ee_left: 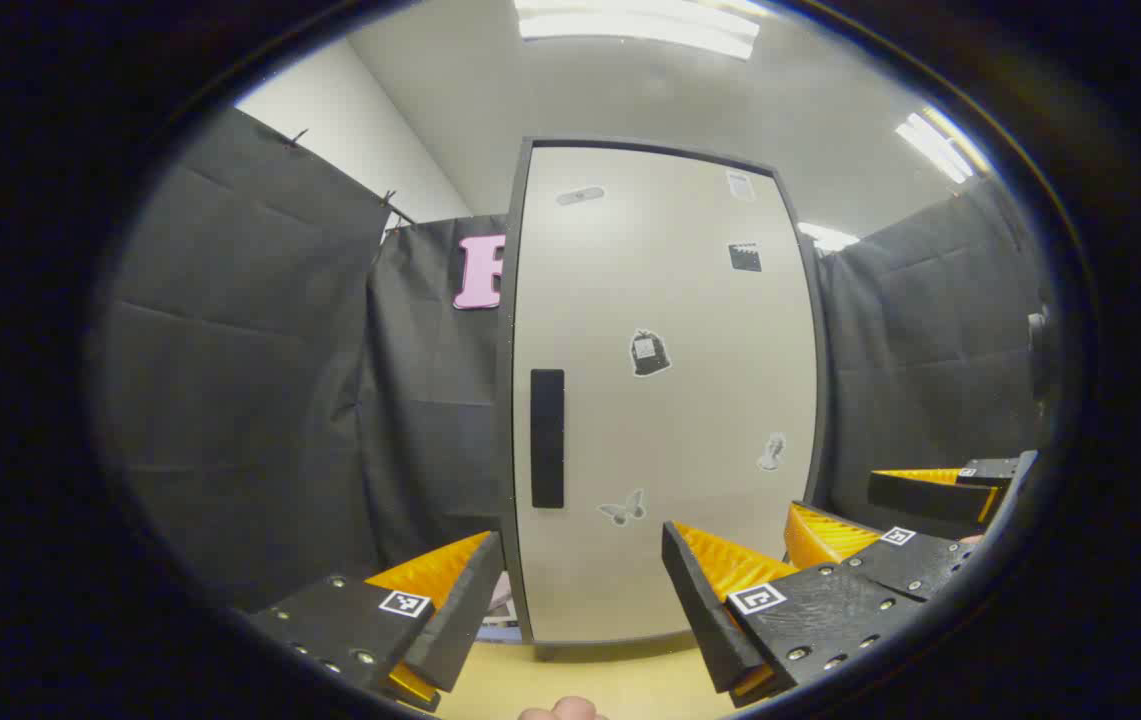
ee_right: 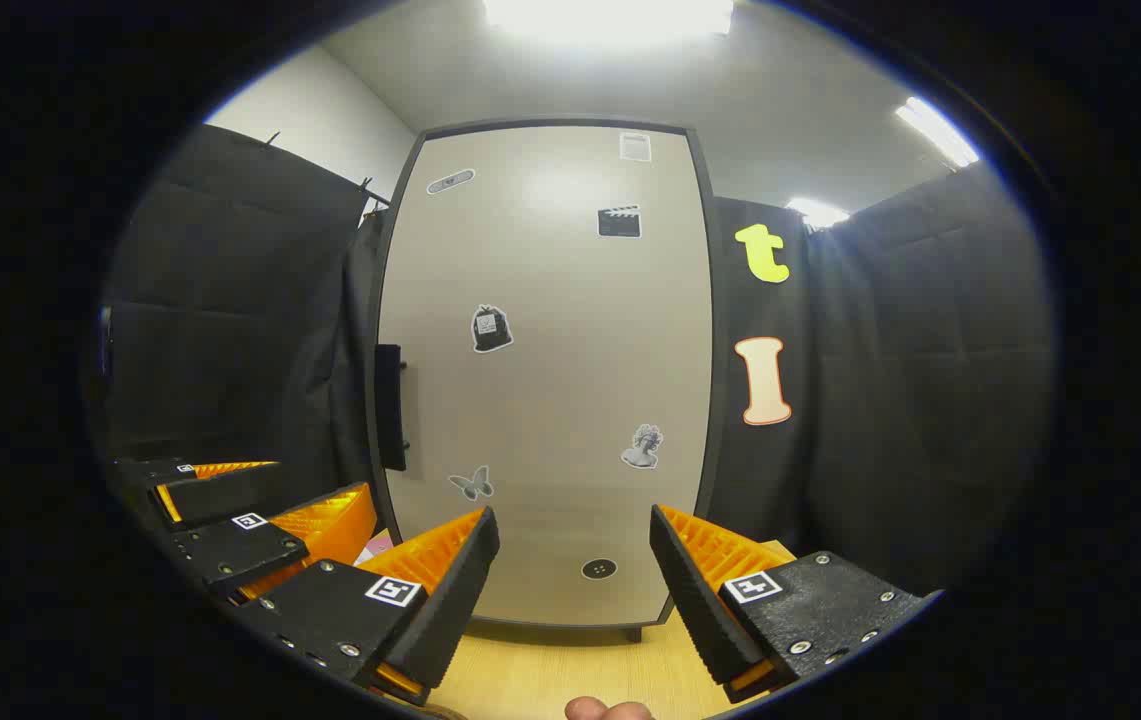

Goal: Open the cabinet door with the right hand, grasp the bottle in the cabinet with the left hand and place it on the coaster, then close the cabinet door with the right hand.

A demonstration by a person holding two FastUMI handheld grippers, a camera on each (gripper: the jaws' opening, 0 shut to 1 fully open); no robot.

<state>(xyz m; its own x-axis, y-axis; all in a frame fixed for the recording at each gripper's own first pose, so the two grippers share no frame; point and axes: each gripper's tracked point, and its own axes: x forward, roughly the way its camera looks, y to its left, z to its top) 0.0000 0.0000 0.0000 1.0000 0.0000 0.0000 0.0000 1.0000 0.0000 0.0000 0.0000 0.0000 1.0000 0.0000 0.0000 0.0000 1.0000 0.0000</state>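
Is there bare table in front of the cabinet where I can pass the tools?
Yes: the strip of table between the shut door and the right tool lies bare. It is tighter to the left, where the left tool sits below the handle.

Bright overhead glare, fisheye-warped edges

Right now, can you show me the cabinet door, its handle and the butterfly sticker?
cabinet door [ee_left: 670, 300]: left gripper view, bare middle panel.
handle [ee_left: 547, 438]: left gripper view, middle of the dark bar.
butterfly sticker [ee_right: 471, 484]: right gripper view, between its wings.
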